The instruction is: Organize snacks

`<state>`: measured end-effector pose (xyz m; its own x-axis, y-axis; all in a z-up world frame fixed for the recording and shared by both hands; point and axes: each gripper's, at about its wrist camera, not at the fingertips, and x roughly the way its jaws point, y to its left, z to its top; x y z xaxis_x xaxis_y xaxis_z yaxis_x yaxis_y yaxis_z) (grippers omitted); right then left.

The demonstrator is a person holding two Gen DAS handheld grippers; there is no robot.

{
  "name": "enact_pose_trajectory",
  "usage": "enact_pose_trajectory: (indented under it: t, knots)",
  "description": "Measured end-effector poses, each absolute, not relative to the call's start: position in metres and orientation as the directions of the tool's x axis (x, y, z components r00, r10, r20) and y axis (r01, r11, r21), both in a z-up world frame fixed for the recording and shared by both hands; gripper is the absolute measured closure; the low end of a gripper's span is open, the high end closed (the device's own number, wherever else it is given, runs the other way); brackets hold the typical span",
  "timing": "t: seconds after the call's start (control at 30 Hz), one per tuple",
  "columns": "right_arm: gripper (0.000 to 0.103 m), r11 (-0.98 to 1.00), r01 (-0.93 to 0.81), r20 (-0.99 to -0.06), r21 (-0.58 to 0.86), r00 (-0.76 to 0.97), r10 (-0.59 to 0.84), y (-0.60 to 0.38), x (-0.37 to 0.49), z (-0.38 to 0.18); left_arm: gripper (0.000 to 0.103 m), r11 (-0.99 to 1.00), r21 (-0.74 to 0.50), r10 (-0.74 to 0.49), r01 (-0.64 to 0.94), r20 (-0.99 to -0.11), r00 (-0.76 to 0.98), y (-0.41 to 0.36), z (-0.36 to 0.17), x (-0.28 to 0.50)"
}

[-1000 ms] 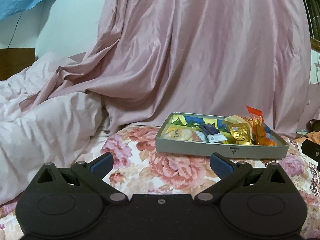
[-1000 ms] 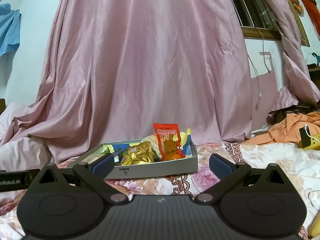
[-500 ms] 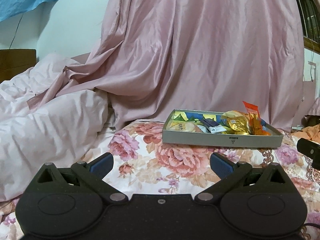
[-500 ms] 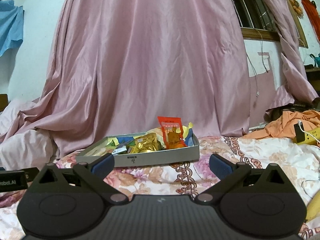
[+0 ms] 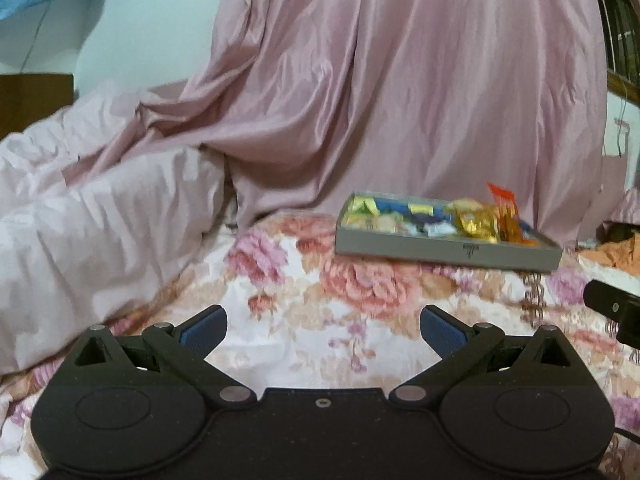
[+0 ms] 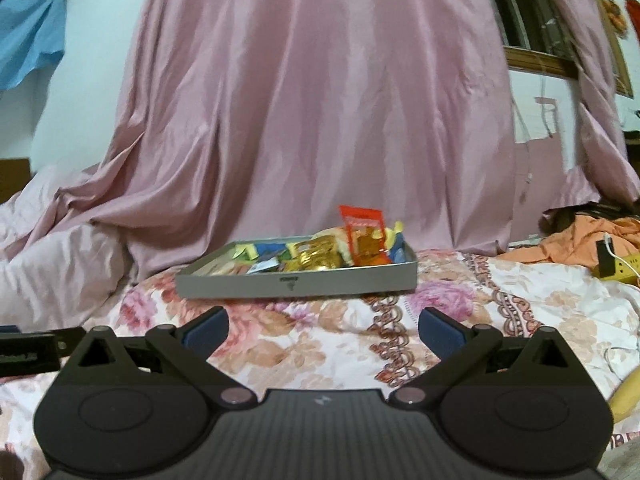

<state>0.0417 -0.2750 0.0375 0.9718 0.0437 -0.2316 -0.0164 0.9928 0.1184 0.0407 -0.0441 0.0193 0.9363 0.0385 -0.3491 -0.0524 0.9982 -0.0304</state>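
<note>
Bed (image 5: 304,336) has a floral sheet, pink and peach roses on white. Grey tray (image 5: 440,250) sits flat on it towards the far side, close to the pink curtain's (image 6: 320,120) lower folds, which pool on the bed. Pale pink duvet (image 5: 80,240) is bunched on the left. Orange cloth (image 6: 576,240) is heaped at far right, a yellow power strip (image 6: 616,268) beside it. Yellow object (image 6: 628,396) at right edge, partly cut off, can't identify.
</note>
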Motion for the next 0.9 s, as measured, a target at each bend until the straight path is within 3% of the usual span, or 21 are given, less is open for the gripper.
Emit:
enact_pose_trajectory:
  t: [0.23, 0.7, 0.9]
  knots:
    - [0.000, 0.988, -0.086, -0.281, 0.129, 0.952, 0.119, -0.265, 0.044, 0.032, 0.001, 0.998, -0.033, 0.037, -0.053, -0.360, 0.932, -0.040, 0.011, 0.044]
    - [0.000, 0.993, -0.084, -0.399, 0.087, 0.910, 0.112, -0.252, 0.063, 0.021, 0.001, 0.997, -0.051, 0.035, -0.059, -0.386, 0.922, -0.032, -0.001, 0.047]
    - [0.000, 0.993, -0.091, -0.391, 0.080, 0.913, 0.116, -0.251, 0.061, 0.022, 0.001, 0.996, -0.052, 0.042, -0.067, -0.386, 0.922, -0.030, -0.001, 0.046]
